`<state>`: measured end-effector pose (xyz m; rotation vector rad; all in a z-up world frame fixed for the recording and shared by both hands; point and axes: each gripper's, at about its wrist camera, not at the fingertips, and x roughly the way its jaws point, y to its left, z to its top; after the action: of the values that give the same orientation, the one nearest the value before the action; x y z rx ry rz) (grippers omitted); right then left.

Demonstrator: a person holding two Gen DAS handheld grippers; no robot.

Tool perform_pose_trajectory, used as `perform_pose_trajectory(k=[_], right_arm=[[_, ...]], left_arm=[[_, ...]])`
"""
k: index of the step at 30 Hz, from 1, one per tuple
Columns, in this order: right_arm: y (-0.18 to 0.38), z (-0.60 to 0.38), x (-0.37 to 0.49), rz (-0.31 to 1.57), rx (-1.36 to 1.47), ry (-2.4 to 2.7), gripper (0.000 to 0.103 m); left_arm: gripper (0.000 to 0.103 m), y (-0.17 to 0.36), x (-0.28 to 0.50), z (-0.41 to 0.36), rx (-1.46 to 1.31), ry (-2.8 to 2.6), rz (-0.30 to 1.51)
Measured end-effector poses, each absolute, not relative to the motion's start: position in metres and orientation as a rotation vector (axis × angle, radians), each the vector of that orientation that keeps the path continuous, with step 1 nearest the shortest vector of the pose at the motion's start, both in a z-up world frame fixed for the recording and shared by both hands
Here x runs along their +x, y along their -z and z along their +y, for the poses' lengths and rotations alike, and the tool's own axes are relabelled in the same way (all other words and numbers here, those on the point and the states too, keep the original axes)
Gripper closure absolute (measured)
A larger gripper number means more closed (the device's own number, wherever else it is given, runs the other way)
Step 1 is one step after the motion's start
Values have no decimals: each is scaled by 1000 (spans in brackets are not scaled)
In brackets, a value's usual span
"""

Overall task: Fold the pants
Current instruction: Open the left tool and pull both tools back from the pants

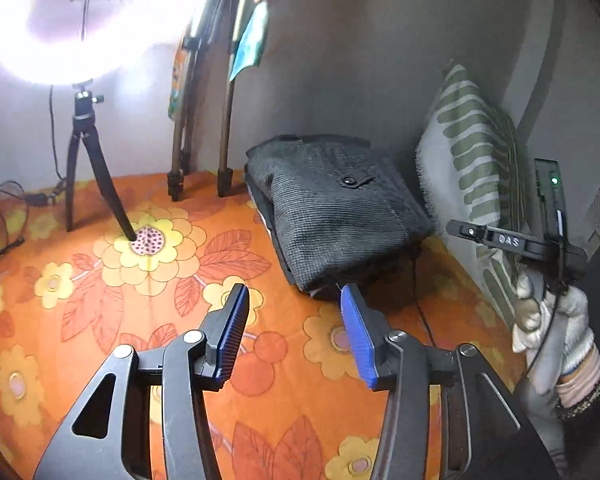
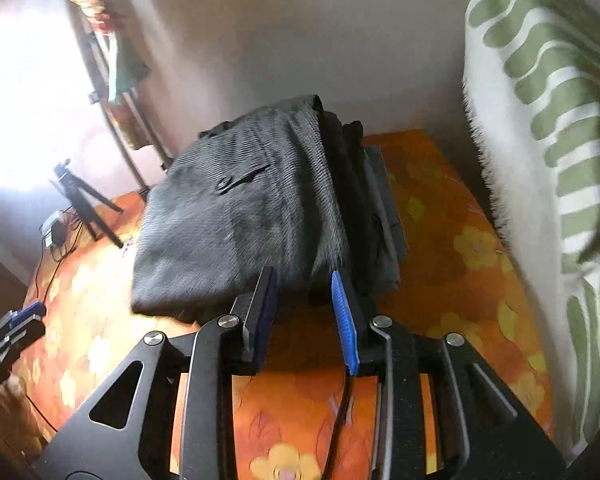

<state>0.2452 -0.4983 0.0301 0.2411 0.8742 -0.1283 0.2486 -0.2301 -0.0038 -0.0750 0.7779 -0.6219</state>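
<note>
Folded dark grey pants [image 1: 336, 208] lie on top of a small pile of folded clothes on the orange flowered bedsheet [image 1: 100, 280], near the wall. My left gripper [image 1: 294, 294] is open and empty, its blue pads just short of the pile's near corner. In the right wrist view the same pants [image 2: 236, 216] fill the middle, and my right gripper [image 2: 304, 280] is open and empty with its tips at the pile's near edge. The right gripper's body and the gloved hand [image 1: 540, 312] show at the right of the left wrist view.
A green-striped pillow [image 1: 472, 152] leans on the wall right of the pile. A black tripod [image 1: 88, 168] with a bright ring light stands on the bed at back left, with cables [image 1: 4, 220]. Wooden stand legs [image 1: 224, 128] rest by the wall.
</note>
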Motion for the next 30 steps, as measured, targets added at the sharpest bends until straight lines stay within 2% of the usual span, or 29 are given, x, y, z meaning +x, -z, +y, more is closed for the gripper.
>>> perform_pose_trajectory(k=[2, 5, 7, 13, 15, 20, 22, 24, 29, 30], right_arm=[[-38, -487, 227, 864, 214, 124, 70], [-50, -468, 203, 838, 176, 121, 56], [-59, -457, 184, 812, 159, 116, 51], [-71, -434, 143, 782, 157, 114, 46], [-75, -426, 131, 770, 152, 124, 41], [-78, -406, 106, 743, 129, 161, 39], [-79, -397, 97, 732, 116, 181, 38], [-80, -388, 91, 720, 88, 198, 33], [-86, -366, 81, 695, 44, 196, 29], [-88, -361, 79, 684, 37, 193, 25]], left_arm=[[45, -1, 240, -229, -76, 623, 771], [39, -9, 224, -225, -61, 608, 742], [34, -14, 209, -221, -50, 595, 715], [32, -19, 180, -213, -30, 600, 699], [32, -20, 170, -209, -23, 597, 691], [32, -23, 147, -200, -10, 580, 672], [26, -24, 139, -197, 0, 573, 660], [24, -25, 132, -194, 4, 566, 646], [24, -26, 119, -188, 25, 544, 632], [24, -25, 117, -187, 27, 539, 632]])
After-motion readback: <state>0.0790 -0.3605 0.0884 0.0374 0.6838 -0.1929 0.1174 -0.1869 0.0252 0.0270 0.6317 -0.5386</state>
